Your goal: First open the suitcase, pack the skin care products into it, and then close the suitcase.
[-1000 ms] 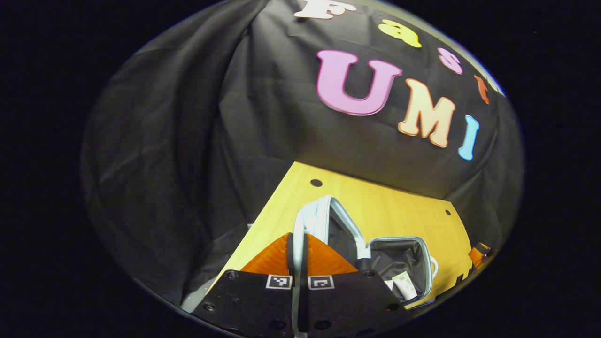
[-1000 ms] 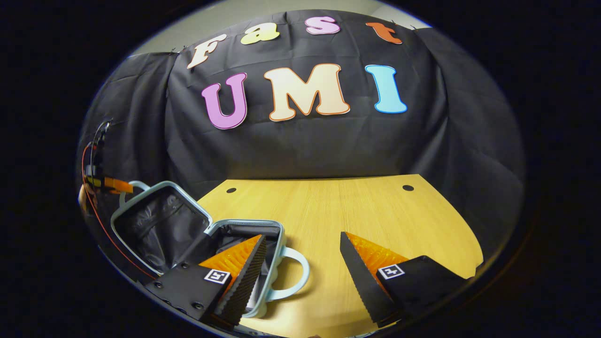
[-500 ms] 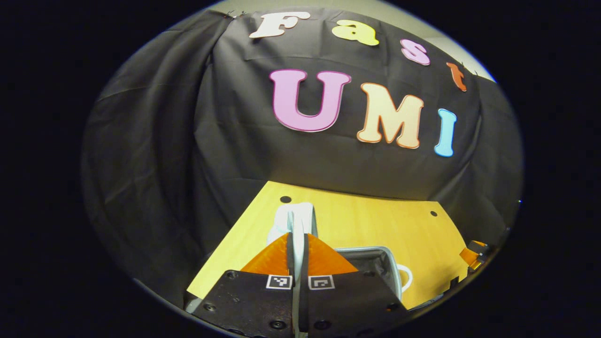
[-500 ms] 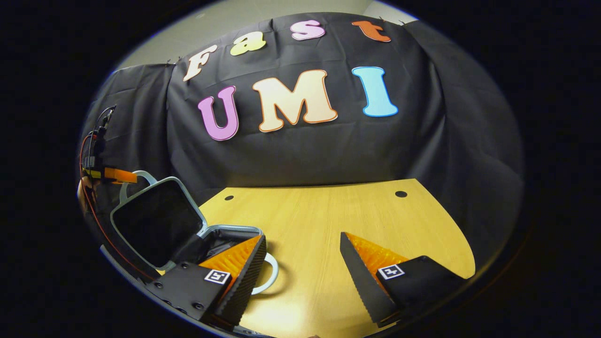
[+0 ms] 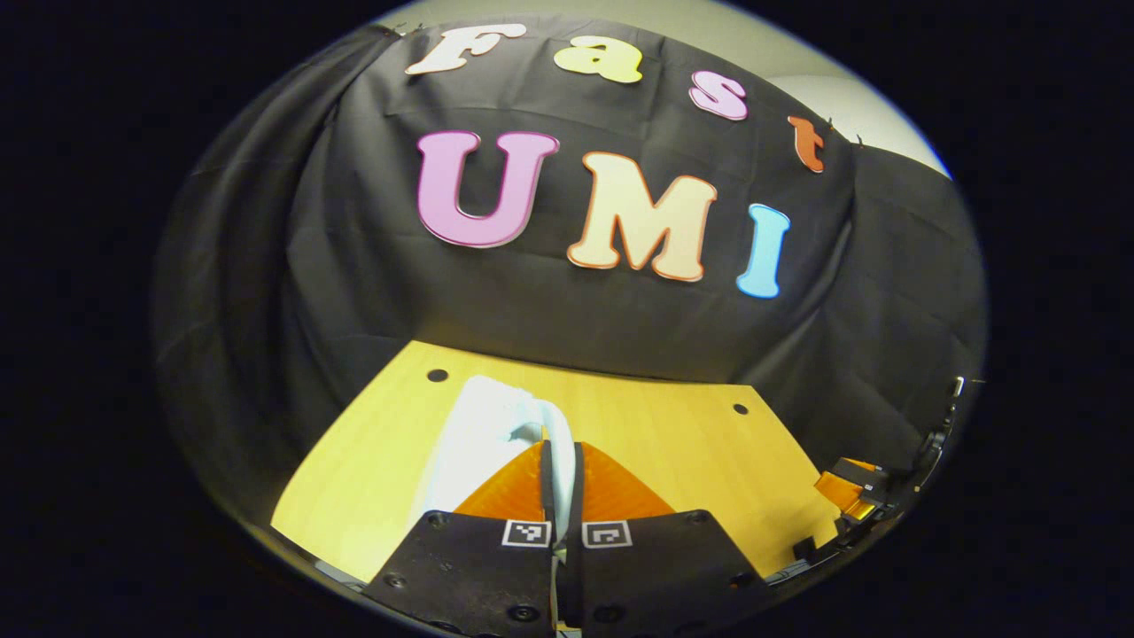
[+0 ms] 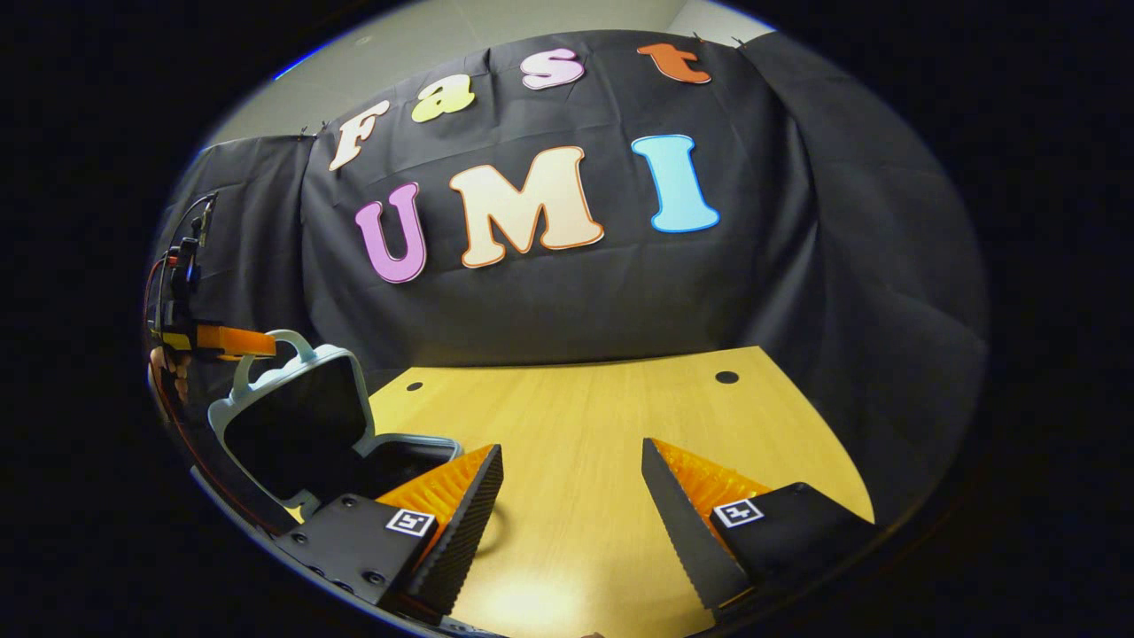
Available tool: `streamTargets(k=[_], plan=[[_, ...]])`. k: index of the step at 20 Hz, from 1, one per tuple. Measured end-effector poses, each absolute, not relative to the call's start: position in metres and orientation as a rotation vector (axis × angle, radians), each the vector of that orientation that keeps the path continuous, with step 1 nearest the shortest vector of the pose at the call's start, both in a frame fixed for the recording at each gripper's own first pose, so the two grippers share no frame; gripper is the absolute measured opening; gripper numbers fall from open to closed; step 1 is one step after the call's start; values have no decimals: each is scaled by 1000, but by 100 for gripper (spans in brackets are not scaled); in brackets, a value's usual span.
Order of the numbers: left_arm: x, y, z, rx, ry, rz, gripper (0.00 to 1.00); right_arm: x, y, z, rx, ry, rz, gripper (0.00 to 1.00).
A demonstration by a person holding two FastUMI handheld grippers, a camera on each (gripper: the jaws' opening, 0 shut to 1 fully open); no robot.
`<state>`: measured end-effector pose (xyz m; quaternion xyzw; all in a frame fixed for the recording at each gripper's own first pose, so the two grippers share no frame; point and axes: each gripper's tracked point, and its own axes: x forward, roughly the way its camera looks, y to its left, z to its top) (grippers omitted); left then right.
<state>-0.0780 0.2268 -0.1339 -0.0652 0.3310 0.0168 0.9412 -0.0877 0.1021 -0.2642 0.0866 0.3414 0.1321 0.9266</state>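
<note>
In the right gripper view the pale blue suitcase stands at the left, its lid (image 6: pixel 292 416) raised steeply over the dark-lined base (image 6: pixel 409 450). My left gripper (image 6: pixel 226 339) pinches the handle (image 6: pixel 285 340) at the lid's top edge. In the left gripper view the left gripper (image 5: pixel 561 452) is shut on that thin pale handle, and the lid's pale outer shell (image 5: pixel 483 439) drops away just left of the fingers. My right gripper (image 6: pixel 571 447) hovers open above the table, to the right of the base, with nothing between its fingers.
The yellow wooden table (image 6: pixel 611 416) has small round holes near its back edge. Black cloth walls close it in behind and at the sides. A hand (image 6: pixel 168 377) and cables sit behind the left gripper. The right gripper (image 5: pixel 849 492) peeks in at the far right.
The left gripper has swung the lid up and over toward the base, so the lining and the packed items are now hidden. The right gripper stayed open and tilted up a little.
</note>
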Motion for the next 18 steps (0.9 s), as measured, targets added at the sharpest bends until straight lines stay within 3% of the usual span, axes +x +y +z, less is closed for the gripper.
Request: streamTargets(k=[12,18], plan=[[-82,106,-232,-203,795,-96,0,-92,11,-252,105,676,200,98],[-95,79,-292,-188,862,-85,0,-91,-18,-255,112,672,189,98]])
